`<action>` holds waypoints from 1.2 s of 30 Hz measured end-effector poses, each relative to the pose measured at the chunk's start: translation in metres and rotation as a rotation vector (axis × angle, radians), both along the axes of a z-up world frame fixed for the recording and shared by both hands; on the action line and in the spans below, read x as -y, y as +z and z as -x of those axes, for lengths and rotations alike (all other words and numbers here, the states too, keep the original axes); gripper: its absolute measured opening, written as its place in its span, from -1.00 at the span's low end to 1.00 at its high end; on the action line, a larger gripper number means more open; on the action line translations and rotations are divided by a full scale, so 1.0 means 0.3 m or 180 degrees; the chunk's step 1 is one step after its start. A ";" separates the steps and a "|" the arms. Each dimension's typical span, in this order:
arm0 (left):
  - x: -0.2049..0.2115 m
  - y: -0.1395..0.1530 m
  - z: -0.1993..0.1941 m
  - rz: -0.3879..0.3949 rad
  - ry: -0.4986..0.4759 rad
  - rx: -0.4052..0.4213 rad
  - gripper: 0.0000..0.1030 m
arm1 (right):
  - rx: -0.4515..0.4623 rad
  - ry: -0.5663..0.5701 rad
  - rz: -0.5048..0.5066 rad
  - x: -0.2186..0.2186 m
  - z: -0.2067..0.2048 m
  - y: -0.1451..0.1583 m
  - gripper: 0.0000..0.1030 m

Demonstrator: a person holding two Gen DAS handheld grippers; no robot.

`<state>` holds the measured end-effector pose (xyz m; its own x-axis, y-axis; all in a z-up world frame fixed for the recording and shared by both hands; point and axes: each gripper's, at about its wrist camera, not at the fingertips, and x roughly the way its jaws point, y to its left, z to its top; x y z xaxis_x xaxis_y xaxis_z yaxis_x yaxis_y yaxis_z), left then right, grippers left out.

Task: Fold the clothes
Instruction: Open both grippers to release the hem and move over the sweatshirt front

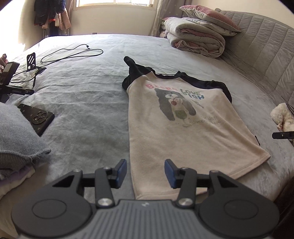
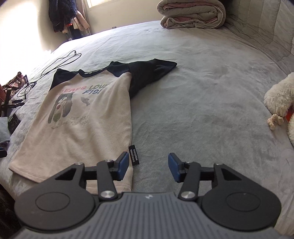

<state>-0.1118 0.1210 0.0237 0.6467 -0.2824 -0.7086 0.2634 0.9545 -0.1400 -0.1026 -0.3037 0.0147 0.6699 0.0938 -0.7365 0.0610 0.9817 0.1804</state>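
I'm getting daylight from the window [image 1: 114, 3] at the far wall. Left edge blown out to white glare in both views. Bed [image 1: 82, 95] evenly lit, shadows soft. Strong fisheye bending, dark corners. Focus sharp, no motion blur.

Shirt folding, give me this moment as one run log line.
shirt: flat on bed, face up, unfolded | left gripper: open at hem | right gripper: open by side tag

One shirt [image 1: 185, 117], one phone [image 1: 37, 117], one cable [image 1: 73, 53], one quilt [image 1: 196, 36].
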 end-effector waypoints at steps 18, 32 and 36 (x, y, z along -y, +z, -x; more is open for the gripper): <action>0.268 -0.015 -0.303 0.0554 -0.0134 0.0304 0.39 | 0.0057 -0.0787 -0.0926 0.035 -0.201 0.013 0.17; 0.320 -0.217 -0.505 0.0742 0.0234 0.0550 0.04 | 0.0061 -0.0885 -0.1068 0.137 -0.484 -0.107 0.17; 0.310 -0.246 -0.535 0.0788 0.0325 0.0490 0.09 | -0.0024 -0.0972 -0.1224 0.119 -0.561 -0.166 0.17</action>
<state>0.0486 0.0279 -0.0503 0.7750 -0.3622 -0.5179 0.2039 0.9190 -0.3375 0.0656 -0.3395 -0.0351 0.7040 0.1601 -0.6919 0.3383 0.7811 0.5249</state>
